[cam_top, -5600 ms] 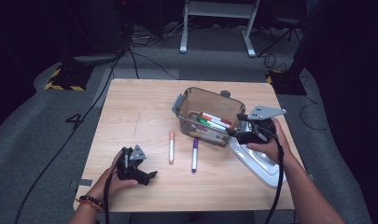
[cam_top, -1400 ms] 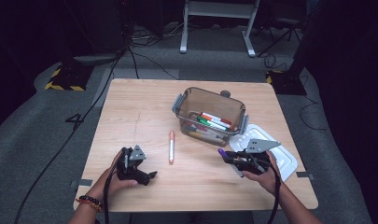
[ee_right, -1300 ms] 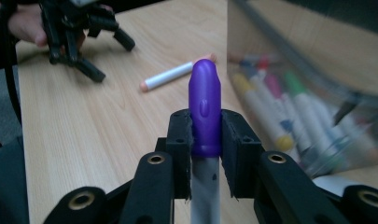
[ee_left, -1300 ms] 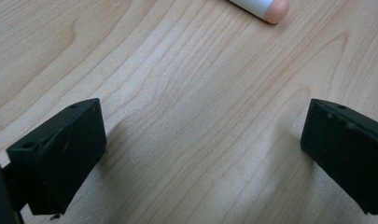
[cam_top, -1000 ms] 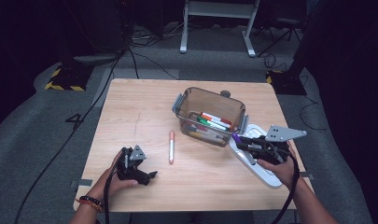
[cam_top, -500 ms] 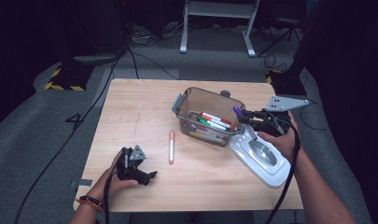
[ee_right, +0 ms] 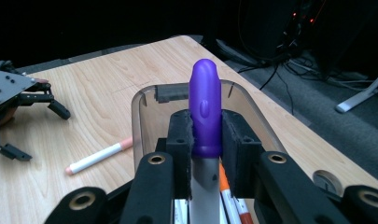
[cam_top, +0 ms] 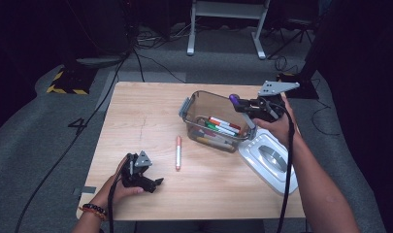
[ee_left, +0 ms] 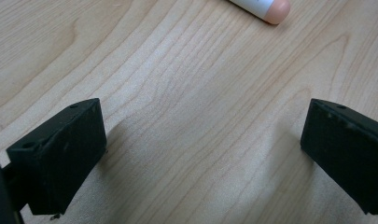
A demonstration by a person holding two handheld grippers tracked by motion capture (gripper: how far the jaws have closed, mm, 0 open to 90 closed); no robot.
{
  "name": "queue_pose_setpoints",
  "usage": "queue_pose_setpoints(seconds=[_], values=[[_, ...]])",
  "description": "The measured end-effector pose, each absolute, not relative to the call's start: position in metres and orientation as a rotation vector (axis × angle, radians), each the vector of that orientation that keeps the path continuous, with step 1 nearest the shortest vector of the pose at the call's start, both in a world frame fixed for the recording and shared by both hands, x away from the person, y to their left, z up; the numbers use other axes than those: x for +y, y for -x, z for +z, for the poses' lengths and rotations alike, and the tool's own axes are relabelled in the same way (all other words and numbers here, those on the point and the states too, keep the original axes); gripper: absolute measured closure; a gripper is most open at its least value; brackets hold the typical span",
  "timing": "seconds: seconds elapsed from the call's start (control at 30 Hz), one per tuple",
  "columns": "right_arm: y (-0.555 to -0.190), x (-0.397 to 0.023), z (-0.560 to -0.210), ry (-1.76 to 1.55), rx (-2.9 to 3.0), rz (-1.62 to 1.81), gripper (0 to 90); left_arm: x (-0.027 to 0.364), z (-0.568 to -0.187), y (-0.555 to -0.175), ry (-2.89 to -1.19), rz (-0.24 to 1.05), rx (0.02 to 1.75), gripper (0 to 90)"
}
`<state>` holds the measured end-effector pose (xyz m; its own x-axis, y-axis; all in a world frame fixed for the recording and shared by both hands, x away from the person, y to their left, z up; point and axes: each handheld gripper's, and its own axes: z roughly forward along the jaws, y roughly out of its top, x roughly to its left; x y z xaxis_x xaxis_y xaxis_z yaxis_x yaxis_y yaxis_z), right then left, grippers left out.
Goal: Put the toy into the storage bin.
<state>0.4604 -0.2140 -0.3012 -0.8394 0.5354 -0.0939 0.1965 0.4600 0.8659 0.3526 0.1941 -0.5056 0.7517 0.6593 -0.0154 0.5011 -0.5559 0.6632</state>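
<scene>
A light wooden table (cam_top: 136,116) stands on grey carpet in a dark room, cables trailing behind it. The purple-capped marker (ee_right: 205,112) — white barrel, rounded violet cap — sits clamped between the jaws of the right gripper (cam_top: 252,108), cap pointing ahead past the jaw tips, held above the clear plastic bin (cam_top: 189,104). Directly below that gripper, the bin holds several markers (cam_top: 222,127) with red, green and orange caps. Its white lid (cam_top: 269,162) lies on the table behind and below the gripper, beside the bin. Out beyond the bin a pink-capped marker (cam_top: 178,152) lies loose on the wood. The left gripper (cam_top: 141,175) rests on the table just short of it, jaws spread wide with bare wood between them. The right forearm reaches forward, raised; the left hand (cam_top: 117,187) lies low at the table's near edge.
</scene>
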Motion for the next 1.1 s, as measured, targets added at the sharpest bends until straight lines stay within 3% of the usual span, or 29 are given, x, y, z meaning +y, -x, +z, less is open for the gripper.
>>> queue_pose_setpoints(seconds=[0.53,1.1], values=[[-0.515,-0.172,-0.341,-0.700,2.499,1.108,74.7,0.194,-0.506,-0.353,-2.281,0.309,0.866,0.5],[-0.528,-0.150,-0.383,-0.645,2.795,0.811,74.6,0.194,-0.506,-0.353,-2.281,0.308,0.866,0.5]])
